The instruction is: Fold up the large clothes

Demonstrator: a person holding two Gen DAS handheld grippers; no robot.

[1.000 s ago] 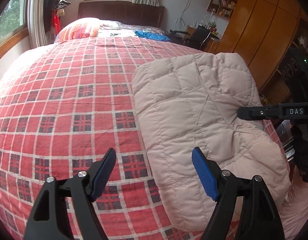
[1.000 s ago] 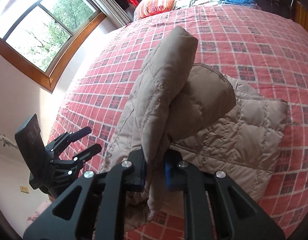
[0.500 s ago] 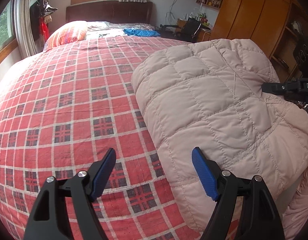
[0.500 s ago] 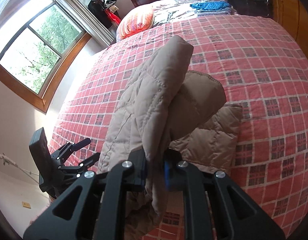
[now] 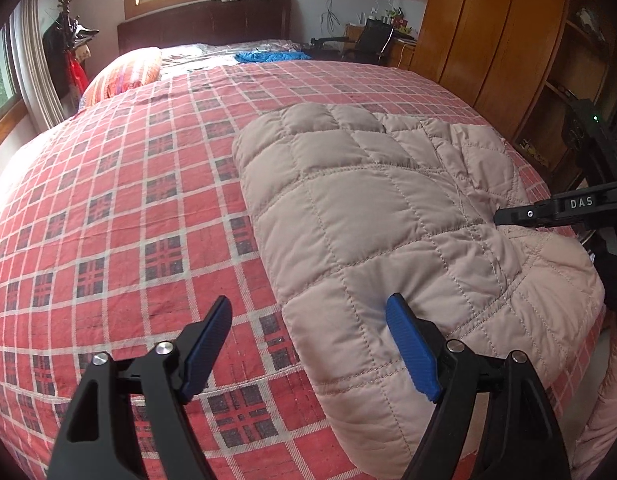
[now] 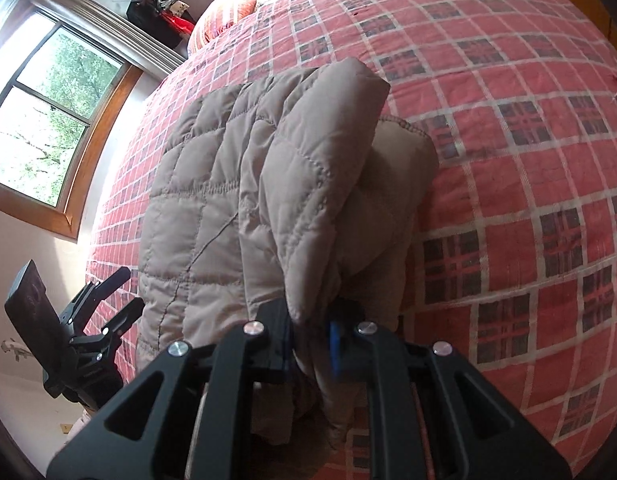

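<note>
A beige quilted jacket (image 5: 380, 216) lies folded on the red plaid bedspread (image 5: 120, 208) near the bed's front right corner. My left gripper (image 5: 308, 344) stands open just above its near left edge, the right blue pad (image 5: 408, 352) over the fabric and the left pad over the bedspread. In the right wrist view the jacket (image 6: 236, 184) rises from my right gripper (image 6: 312, 332), which is shut on a bunched edge of it. The right gripper (image 5: 504, 216) also reaches in from the right edge of the left wrist view, and the left gripper (image 6: 120, 300) shows at lower left.
An orange striped pillow (image 5: 128, 72) and a blue folded cloth (image 5: 268, 56) lie at the head of the bed by the dark headboard. Wooden wardrobes (image 5: 492, 32) stand on the right. A window (image 6: 48, 128) and a coat rack (image 5: 68, 52) are on the left.
The right gripper has lowered the held edge, so the jacket has gone from standing up to lying flatter on the bed. The left gripper stayed open and drew closer to the jacket's near edge.
</note>
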